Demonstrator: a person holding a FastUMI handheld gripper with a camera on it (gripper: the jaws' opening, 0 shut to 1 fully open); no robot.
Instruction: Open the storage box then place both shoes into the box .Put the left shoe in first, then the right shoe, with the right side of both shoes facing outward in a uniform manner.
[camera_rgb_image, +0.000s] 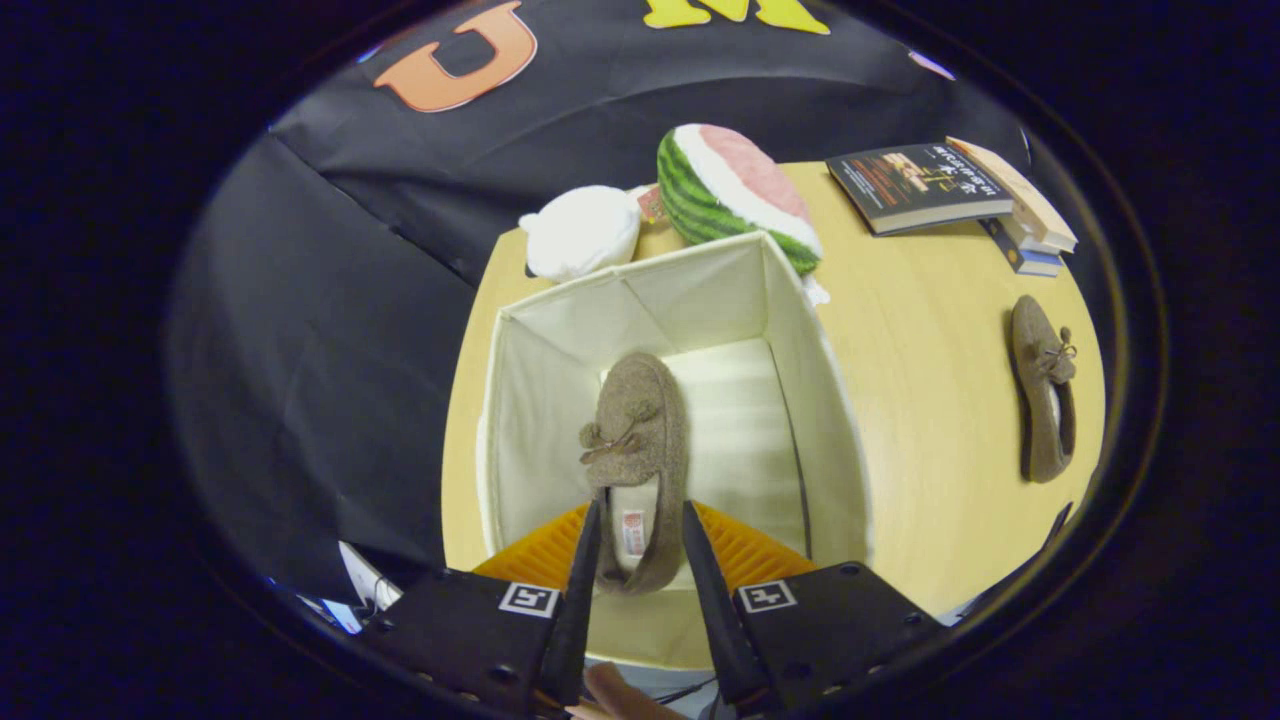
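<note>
Between your jaws (640, 545) sits the heel of the brown fuzzy slipper with a small bow (634, 455); whether both fingers press on it, or the jaws merely stand apart beside it, cannot be told. That shoe hangs or rests inside the open cream fabric storage box (826, 420), toe pointing away from you, toward the box's left wall. A fingertip (612, 692) shows just below the jaws. You have the box on the round pale wooden desk (930, 400), toward its left side. Well apart from the box, near the desk's right edge, lies the second brown slipper (1042, 400), bow up. Beyond the box, at the desk's far edge, a white plush toy (582, 232) and a watermelon-slice cushion (730, 192) sit just behind its back wall. At the far right a small stack of books (950, 190) rests.
</note>
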